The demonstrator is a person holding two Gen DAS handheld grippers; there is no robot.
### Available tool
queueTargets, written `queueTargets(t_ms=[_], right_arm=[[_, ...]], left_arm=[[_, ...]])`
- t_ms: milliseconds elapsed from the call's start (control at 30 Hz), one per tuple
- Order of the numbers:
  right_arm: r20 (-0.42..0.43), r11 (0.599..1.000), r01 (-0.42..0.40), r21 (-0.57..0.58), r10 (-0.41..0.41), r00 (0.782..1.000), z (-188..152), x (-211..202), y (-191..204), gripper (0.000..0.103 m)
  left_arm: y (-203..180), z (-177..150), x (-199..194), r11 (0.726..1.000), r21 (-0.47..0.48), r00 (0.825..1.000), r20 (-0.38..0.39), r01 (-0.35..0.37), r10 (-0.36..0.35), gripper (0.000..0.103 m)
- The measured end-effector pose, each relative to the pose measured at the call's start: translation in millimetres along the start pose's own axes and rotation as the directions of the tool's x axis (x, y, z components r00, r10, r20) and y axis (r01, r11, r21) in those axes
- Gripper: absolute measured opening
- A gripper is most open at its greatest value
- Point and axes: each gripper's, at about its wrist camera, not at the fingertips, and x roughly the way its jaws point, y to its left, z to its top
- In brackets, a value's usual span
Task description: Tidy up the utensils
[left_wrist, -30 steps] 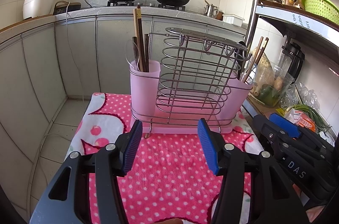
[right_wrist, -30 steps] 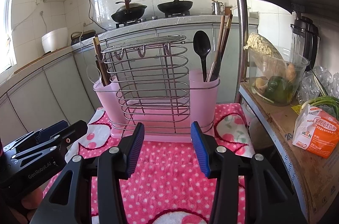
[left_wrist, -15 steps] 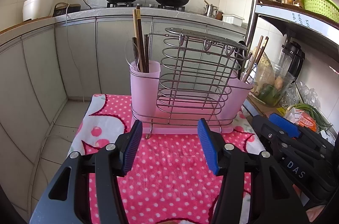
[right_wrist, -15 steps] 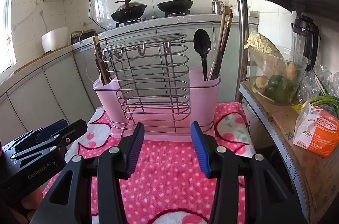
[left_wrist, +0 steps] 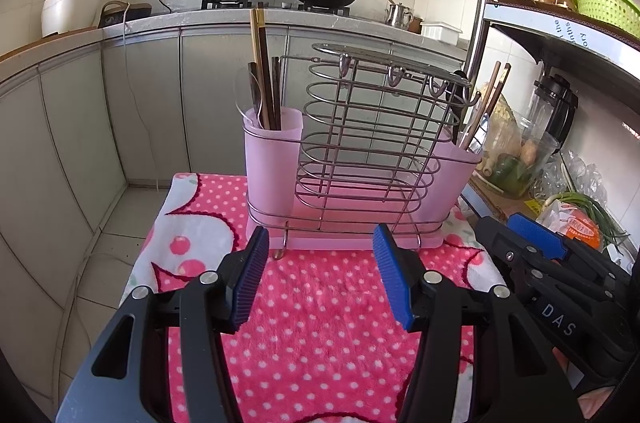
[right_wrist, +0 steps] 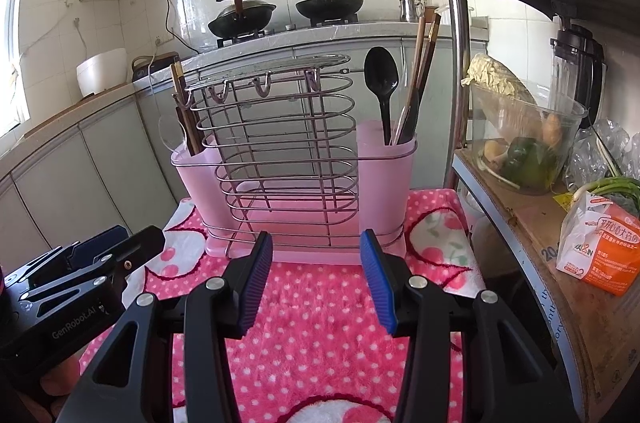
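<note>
Nothing is seen to have shifted over the last second: chopsticks [left_wrist: 262,71] and black spoon [right_wrist: 382,83] stand in the pink cups [right_wrist: 384,175]. Both the left claw [left_wrist: 318,279] and right claw [right_wrist: 316,279] are held wide open, empty, short of the rack [right_wrist: 276,151]. Sorting finished or pending cannot be settled.

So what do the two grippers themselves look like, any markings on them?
Both are black plastic with silver screws and ribbed blue finger pads. The left gripper reads "GenRobot.AI" in the right wrist view; the right gripper reads "DAS" in the left wrist view. No cables or sleeves visible.

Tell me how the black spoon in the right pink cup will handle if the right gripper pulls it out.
The black spoon looks like thin plastic: probably light and fairly stiff. Its glossy handle may slip. It stands beside chopsticks, so they may shift.
</note>
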Motion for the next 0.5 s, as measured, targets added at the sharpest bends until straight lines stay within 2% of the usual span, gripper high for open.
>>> queueTargets(t_ms=[500], right_arm=[[-0.017, 1.000, 0.000, 0.006, 0.000, 1.000, -0.2, 8.0, -3.9, 0.045]], left_arm=[[1.6, -2.7, 9.7, 1.000, 0.004, 1.000, -0.020, -0.002, 0.002, 0.055]])
